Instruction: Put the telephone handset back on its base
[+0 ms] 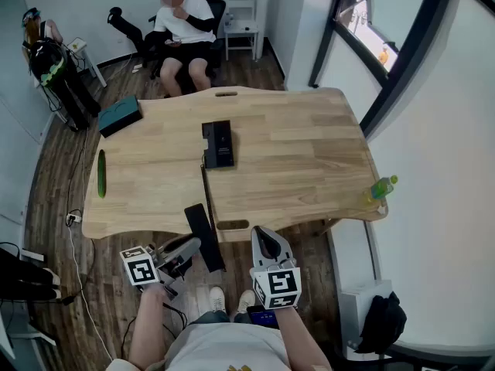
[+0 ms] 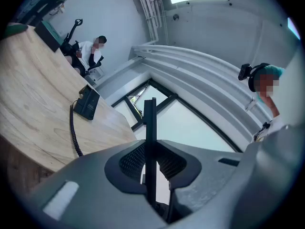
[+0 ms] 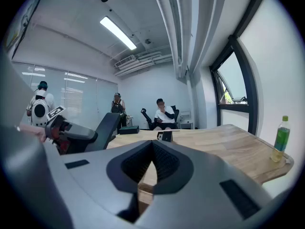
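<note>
Two grippers hang below the near edge of the table (image 1: 309,130), and only one is working. Our left gripper (image 1: 184,250) is clamped on the handset (image 1: 204,236), which sits off the table and well short of its base (image 1: 218,144). The curly cord (image 1: 204,182) runs back across the wood to the base, so we judge the handset is held low and close to us because the lift has not yet begun. Our right gripper (image 1: 265,239) is pinched closed on nothing, parked beside the left one and out of the cord's way.

The left gripper view shows what the head view cannot. There the handset (image 2: 149,118) is seen edge-on as a thin dark bar squeezed between the ribbed pads, with the base (image 2: 87,103) far off on the wood. The right gripper (image 3: 152,143) view confirms its tips meet with only table behind them. It also shows a green bottle (image 3: 281,138) near the table's corner, clear of our path.
</note>
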A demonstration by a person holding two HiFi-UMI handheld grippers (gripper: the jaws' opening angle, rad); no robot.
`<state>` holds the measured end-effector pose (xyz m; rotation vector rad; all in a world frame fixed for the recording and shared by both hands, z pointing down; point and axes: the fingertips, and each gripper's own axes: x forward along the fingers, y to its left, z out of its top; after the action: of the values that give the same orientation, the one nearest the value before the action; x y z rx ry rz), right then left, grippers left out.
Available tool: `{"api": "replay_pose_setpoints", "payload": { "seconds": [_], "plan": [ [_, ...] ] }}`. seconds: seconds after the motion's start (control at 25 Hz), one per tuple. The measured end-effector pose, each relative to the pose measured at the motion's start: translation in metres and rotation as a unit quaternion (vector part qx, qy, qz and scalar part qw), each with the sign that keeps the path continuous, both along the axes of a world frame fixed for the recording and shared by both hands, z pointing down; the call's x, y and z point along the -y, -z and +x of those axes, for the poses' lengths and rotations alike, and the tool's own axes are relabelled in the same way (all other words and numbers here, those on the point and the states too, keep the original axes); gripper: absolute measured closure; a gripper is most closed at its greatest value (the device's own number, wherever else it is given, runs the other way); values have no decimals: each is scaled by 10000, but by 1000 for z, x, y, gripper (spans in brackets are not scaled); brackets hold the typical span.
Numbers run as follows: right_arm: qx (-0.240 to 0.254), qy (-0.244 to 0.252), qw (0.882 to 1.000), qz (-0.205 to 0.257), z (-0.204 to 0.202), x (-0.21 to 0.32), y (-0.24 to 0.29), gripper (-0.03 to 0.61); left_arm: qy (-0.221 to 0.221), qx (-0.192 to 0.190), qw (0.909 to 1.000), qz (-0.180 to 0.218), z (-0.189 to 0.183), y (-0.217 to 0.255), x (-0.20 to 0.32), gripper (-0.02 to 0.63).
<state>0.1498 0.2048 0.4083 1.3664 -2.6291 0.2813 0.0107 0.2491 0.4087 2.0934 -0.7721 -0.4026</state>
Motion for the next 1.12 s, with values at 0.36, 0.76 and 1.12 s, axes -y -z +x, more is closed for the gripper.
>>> {"api": "replay_pose_setpoints", "payload": {
  "seconds": [0.36, 0.76, 1.12],
  "plan": [
    [56, 80, 10000, 4, 19, 4, 2, 575, 93, 79, 9999, -94, 10, -4, -1, 545],
    [187, 8, 9998, -61, 38, 16, -4, 575, 143, 205, 9997, -85, 15, -4, 12, 545],
    [111, -31, 9999, -51, 32, 58, -5, 575, 89, 121, 9998, -151, 9, -9, 52, 545]
  ]
}}
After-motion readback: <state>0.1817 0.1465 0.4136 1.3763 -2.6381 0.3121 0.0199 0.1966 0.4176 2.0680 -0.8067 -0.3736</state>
